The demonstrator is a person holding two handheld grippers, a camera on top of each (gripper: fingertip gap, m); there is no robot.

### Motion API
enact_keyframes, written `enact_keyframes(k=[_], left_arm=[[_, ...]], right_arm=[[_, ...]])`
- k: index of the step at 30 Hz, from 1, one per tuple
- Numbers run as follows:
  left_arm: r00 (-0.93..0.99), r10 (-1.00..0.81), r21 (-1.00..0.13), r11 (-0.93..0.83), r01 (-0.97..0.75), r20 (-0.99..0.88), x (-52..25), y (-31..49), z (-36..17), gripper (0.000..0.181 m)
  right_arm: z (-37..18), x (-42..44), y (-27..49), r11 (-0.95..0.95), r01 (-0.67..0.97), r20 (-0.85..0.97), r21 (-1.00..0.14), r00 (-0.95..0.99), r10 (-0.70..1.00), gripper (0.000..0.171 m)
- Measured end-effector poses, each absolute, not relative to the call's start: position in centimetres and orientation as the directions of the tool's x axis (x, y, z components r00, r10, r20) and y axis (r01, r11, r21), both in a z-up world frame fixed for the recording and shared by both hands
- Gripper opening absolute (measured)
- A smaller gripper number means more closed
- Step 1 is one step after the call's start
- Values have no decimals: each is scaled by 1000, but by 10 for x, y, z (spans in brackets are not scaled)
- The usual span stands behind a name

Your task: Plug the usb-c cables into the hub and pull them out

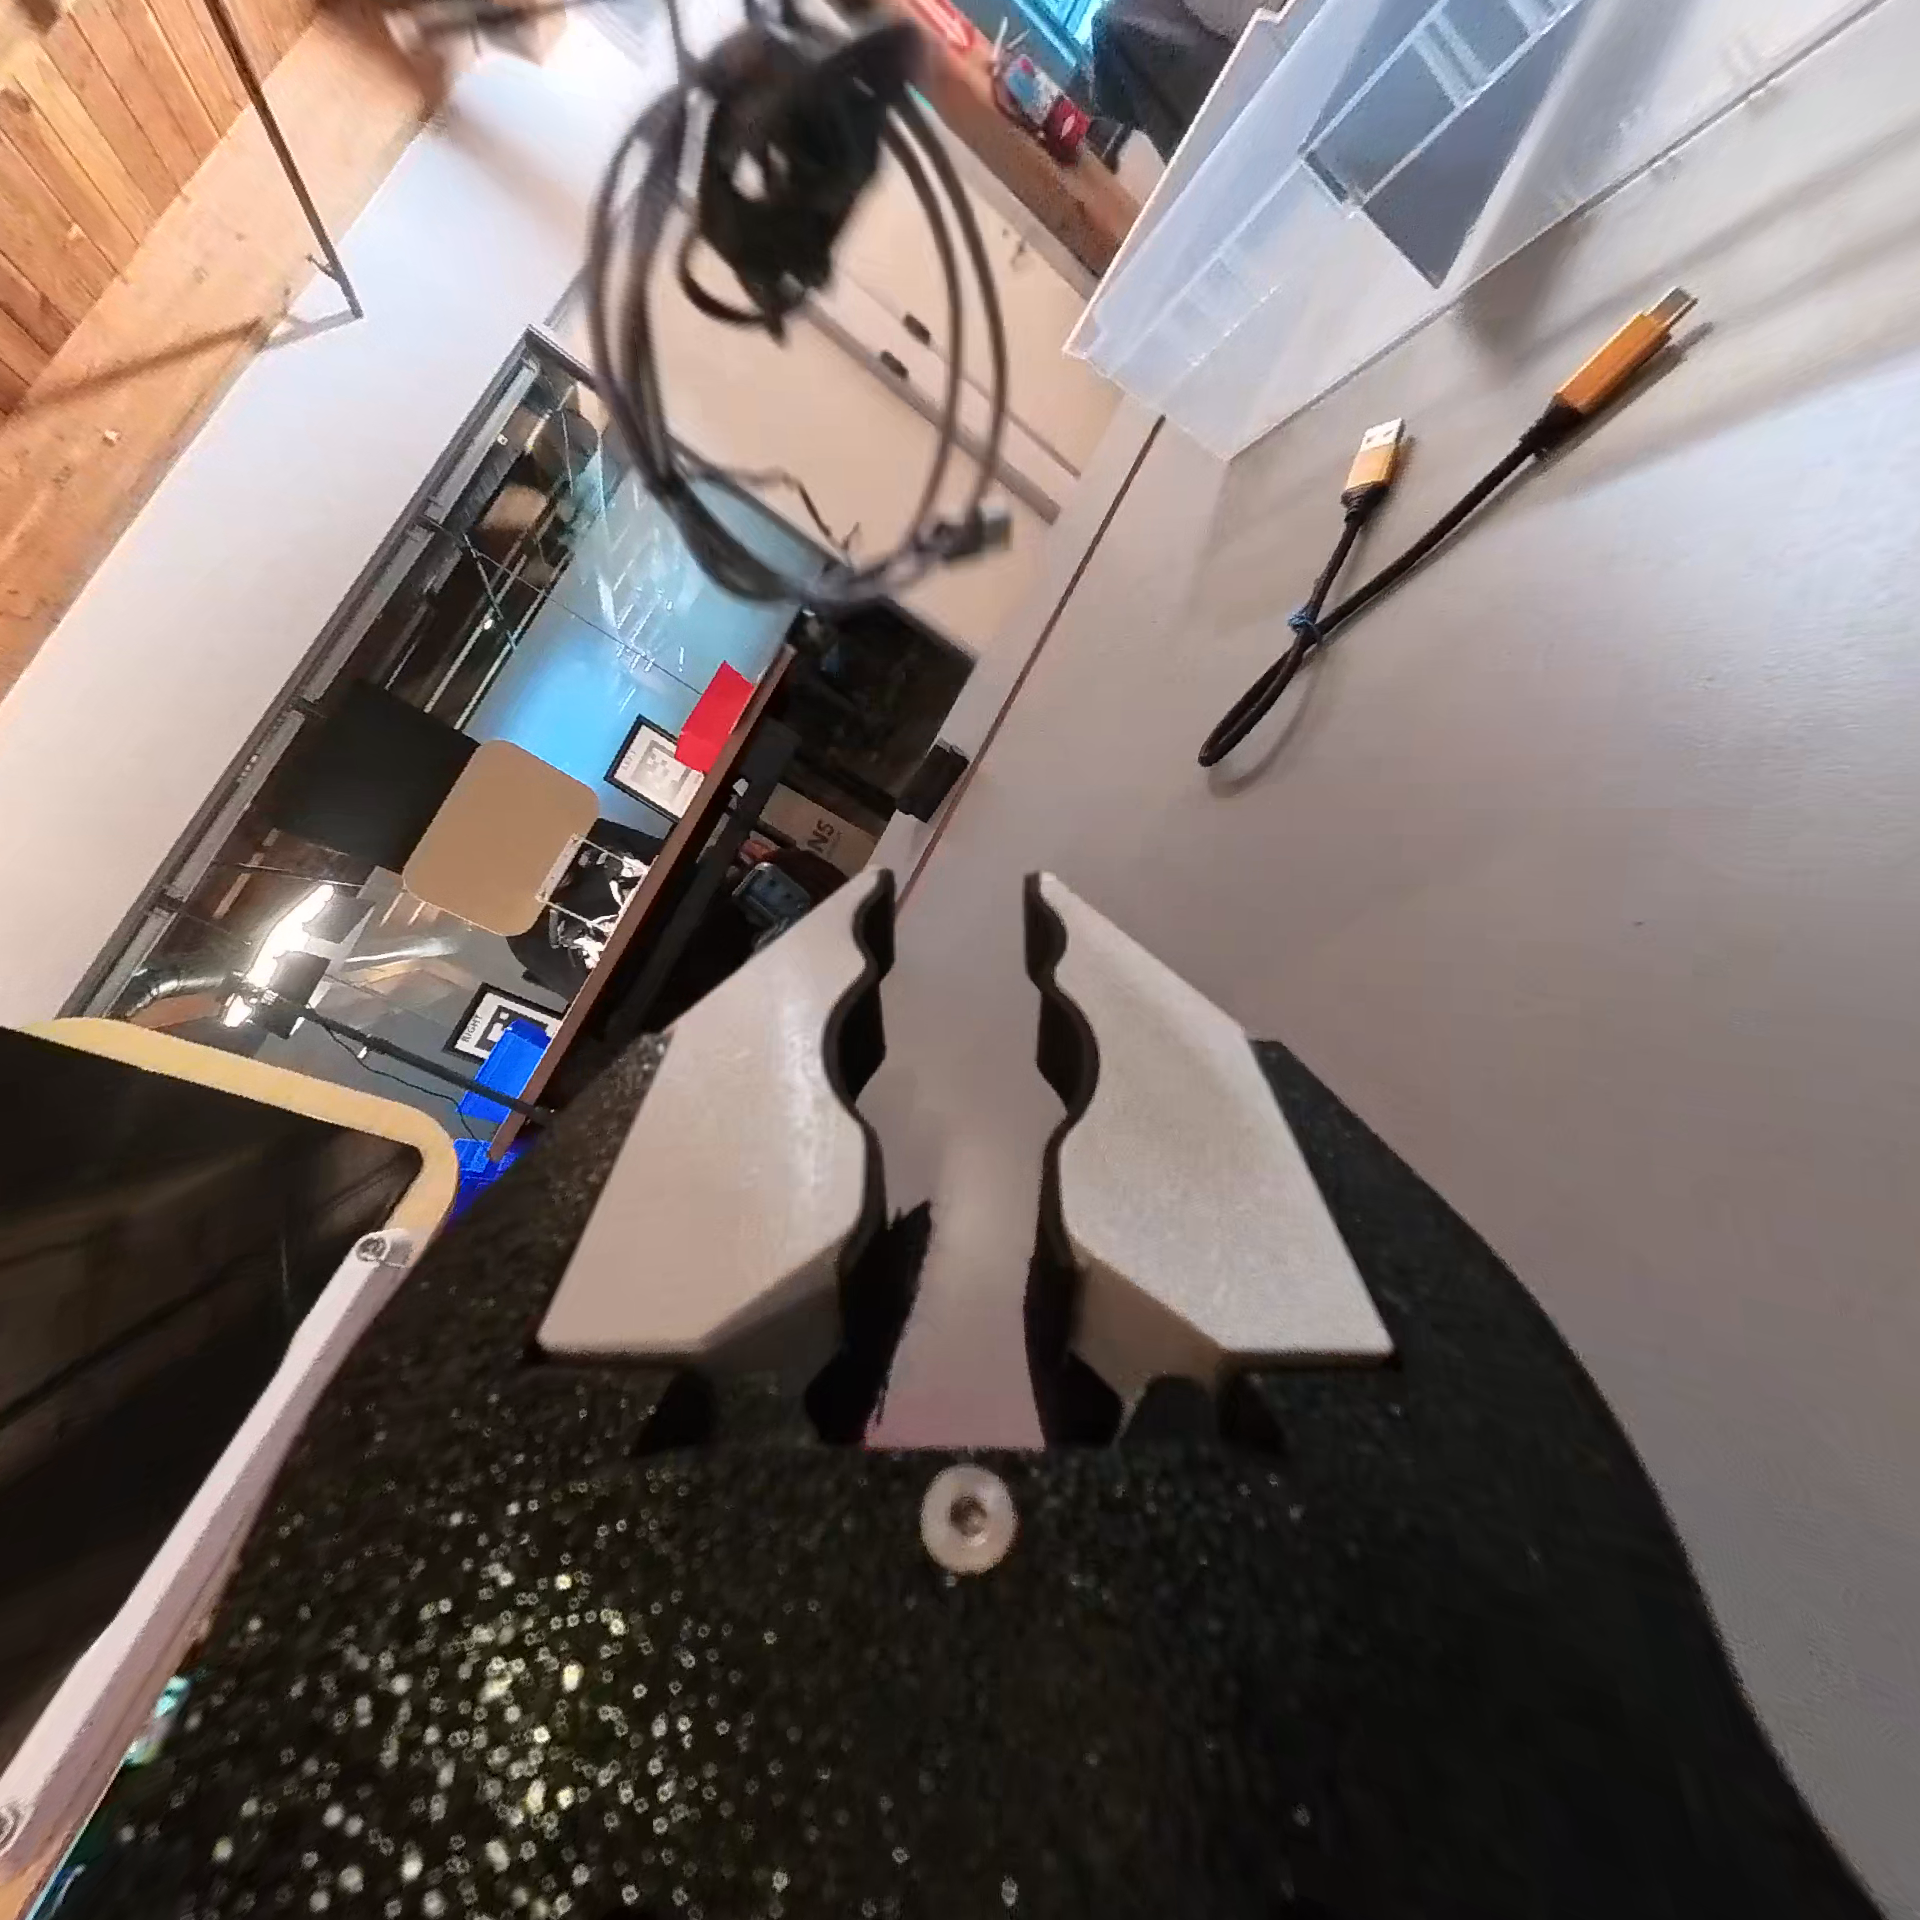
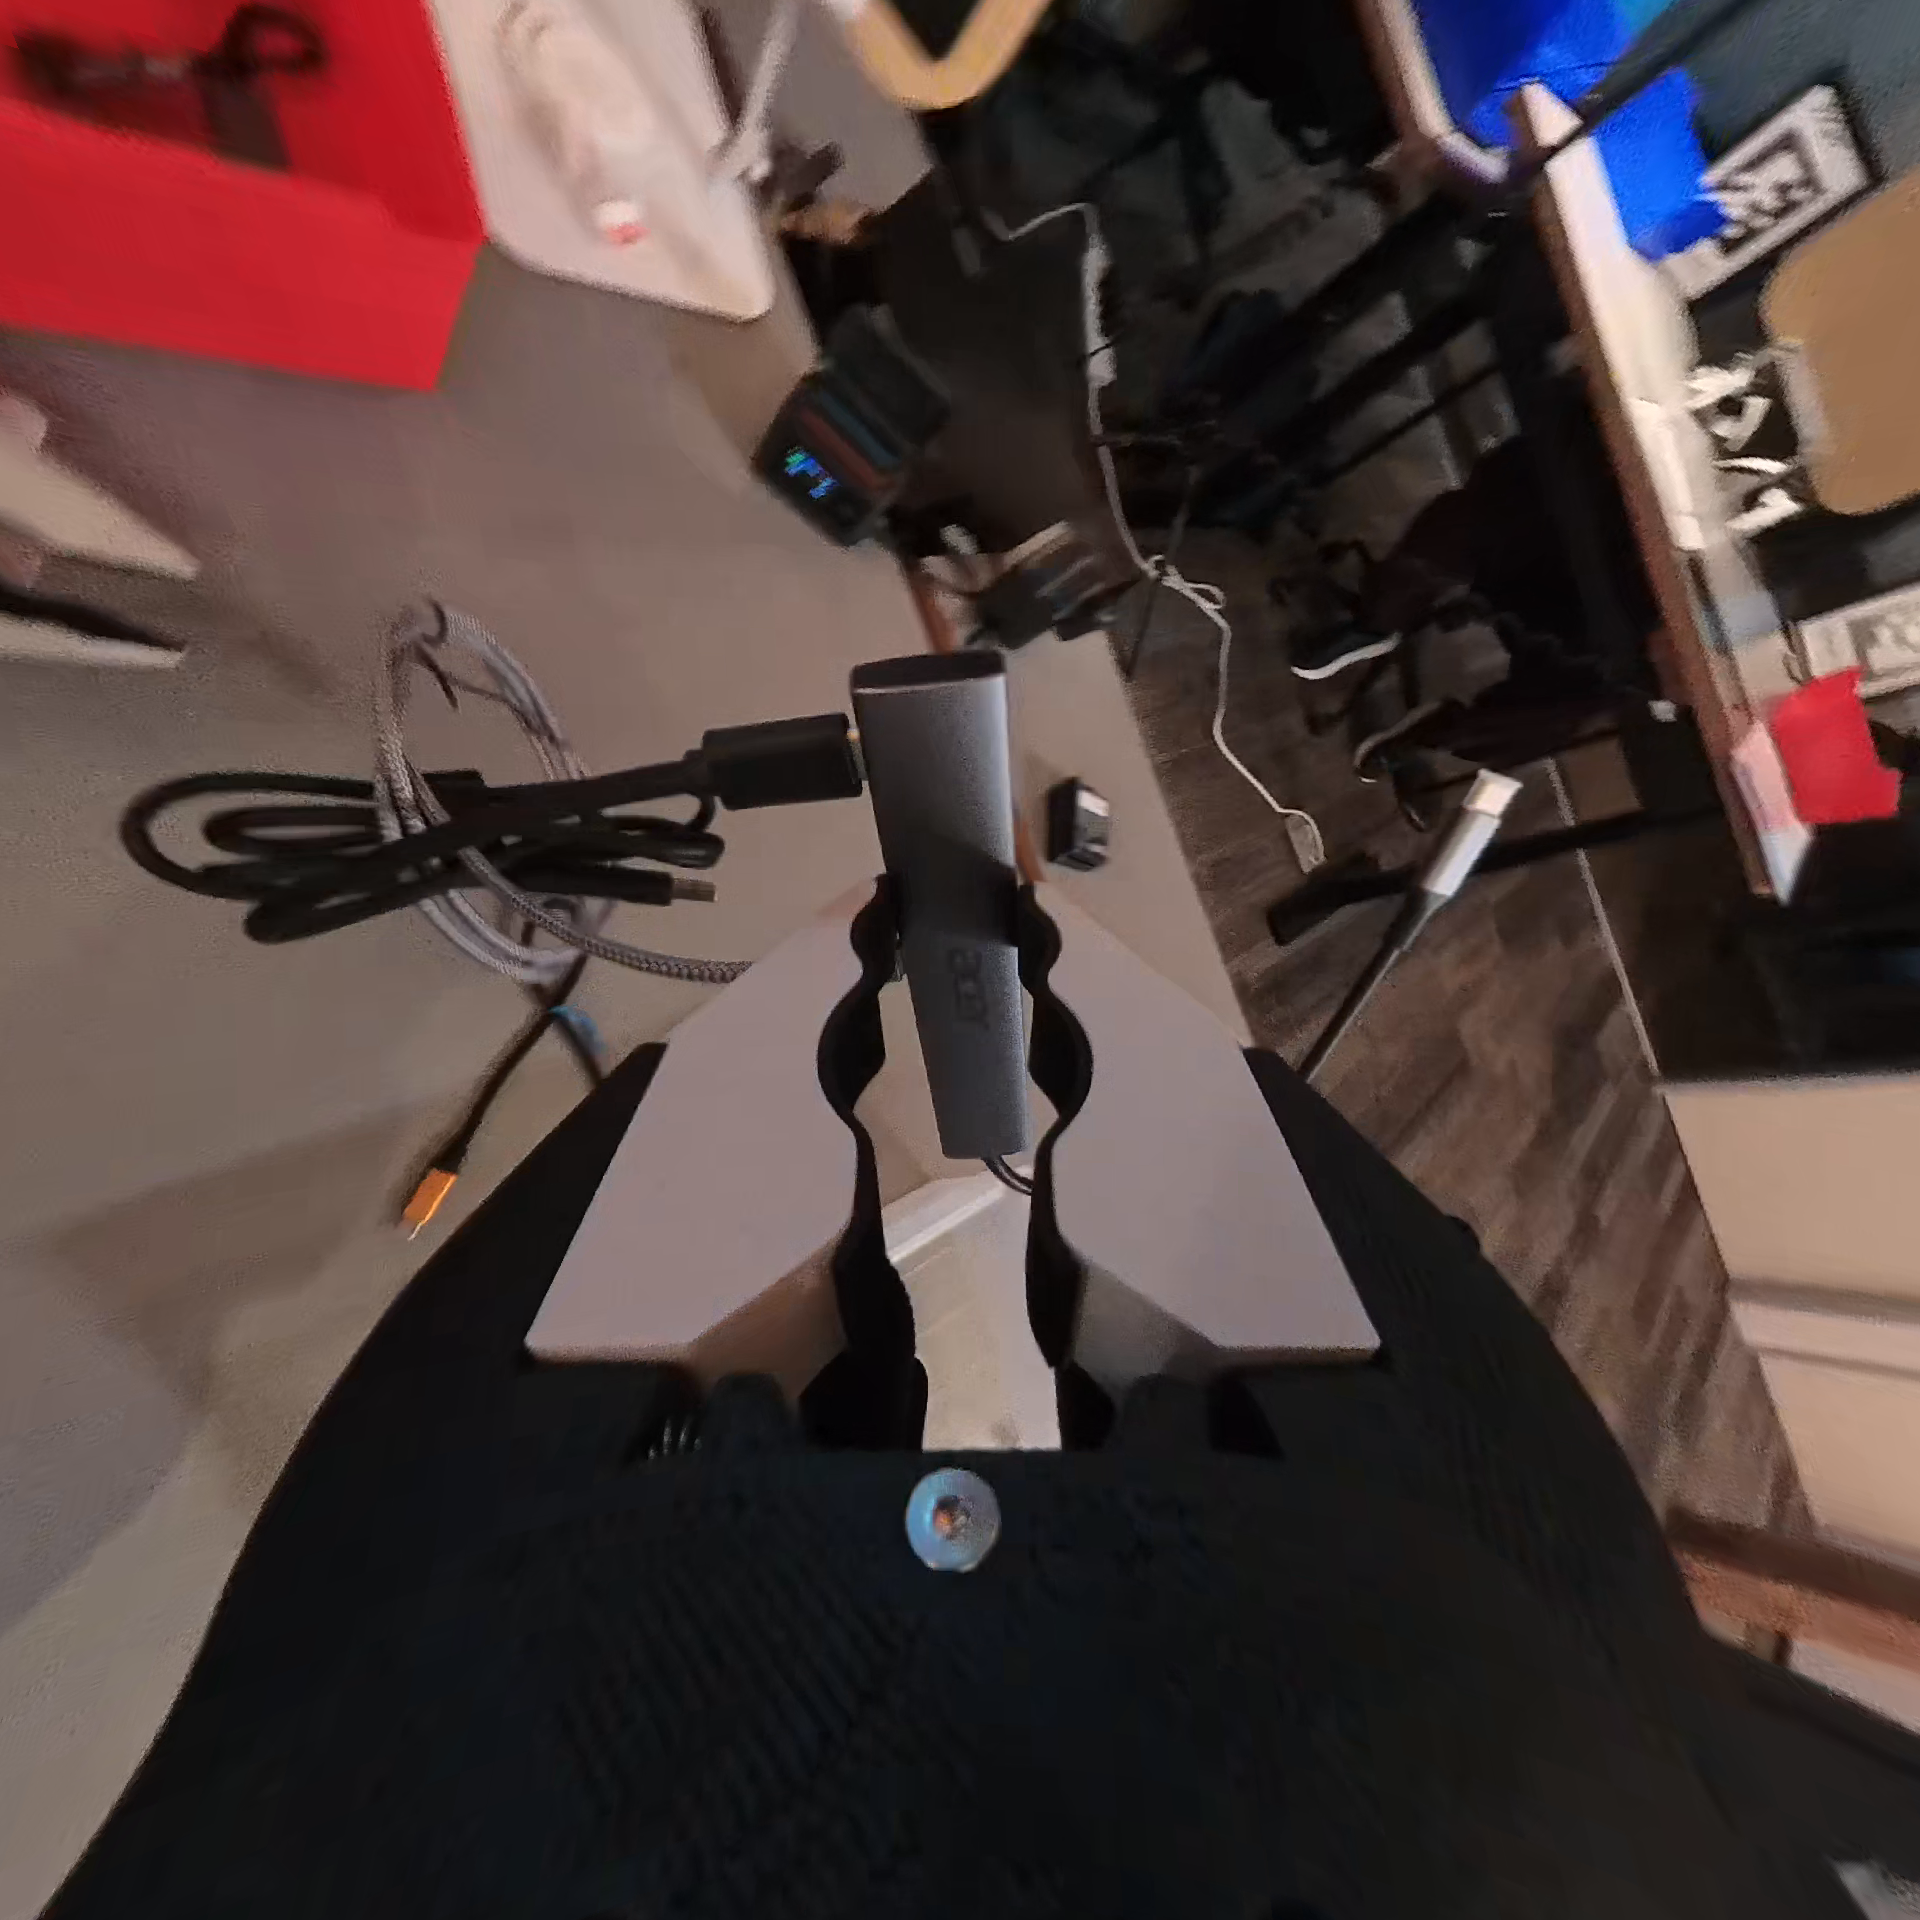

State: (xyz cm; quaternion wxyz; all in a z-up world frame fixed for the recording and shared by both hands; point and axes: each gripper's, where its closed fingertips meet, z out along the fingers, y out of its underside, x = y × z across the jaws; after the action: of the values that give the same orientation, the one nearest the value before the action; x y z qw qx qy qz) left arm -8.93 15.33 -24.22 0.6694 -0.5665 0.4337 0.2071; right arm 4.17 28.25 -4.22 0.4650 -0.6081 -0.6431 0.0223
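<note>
My right gripper [image 2: 951, 909] is shut on a grey hub [image 2: 935, 769] and holds it in the air above the table. A black plug [image 2: 779, 764] is plugged into the hub's left side. Its black cable [image 2: 343, 842] hangs bundled with a grey braided cable [image 2: 499, 914]. A white-tipped cable end [image 2: 1475, 821] hangs free at the right. My left gripper [image 1: 956, 914] is open and empty over the table edge. In the left wrist view the cable bundle [image 1: 790, 239] dangles blurred at the top, far ahead of my left gripper. A black cable with orange plugs [image 1: 1455, 520] lies on the table at the right.
A clear plastic bin [image 1: 1299, 239] stands on the white table [image 1: 1610, 1039] beyond the orange-plug cable. A red box [image 2: 208, 229] sits far left in the right wrist view. The orange plug [image 2: 431, 1195] also shows there. Beyond the table edge [image 2: 1143, 831] are the floor and clutter. One gripper's finger ends stand about 25 centimeters off the other's.
</note>
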Motion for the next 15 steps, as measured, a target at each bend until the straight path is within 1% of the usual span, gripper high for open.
enact_keyframes(k=[3, 6, 11, 15], left_arm=[[537, -230, -583, 259, -770, -812, -88, 156, -245, 22], [539, -239, -587, 247, -771, -808, -89, 157, -248, 22], [542, -250, -594, 239, -768, -802, -89, 160, -249, 21], [537, -259, -592, 240, -770, -803, -89, 160, -250, 20]], right_arm=[[-1, 69, 305, 204, 729, 575, -654, 304, 759, 22], [27, 106, 332, 149, 737, 613, -659, 412, 675, 22], [39, 168, 370, 42, 782, 665, -621, 499, 556, 22], [45, 221, 400, -37, 843, 759, -537, 501, 415, 22]])
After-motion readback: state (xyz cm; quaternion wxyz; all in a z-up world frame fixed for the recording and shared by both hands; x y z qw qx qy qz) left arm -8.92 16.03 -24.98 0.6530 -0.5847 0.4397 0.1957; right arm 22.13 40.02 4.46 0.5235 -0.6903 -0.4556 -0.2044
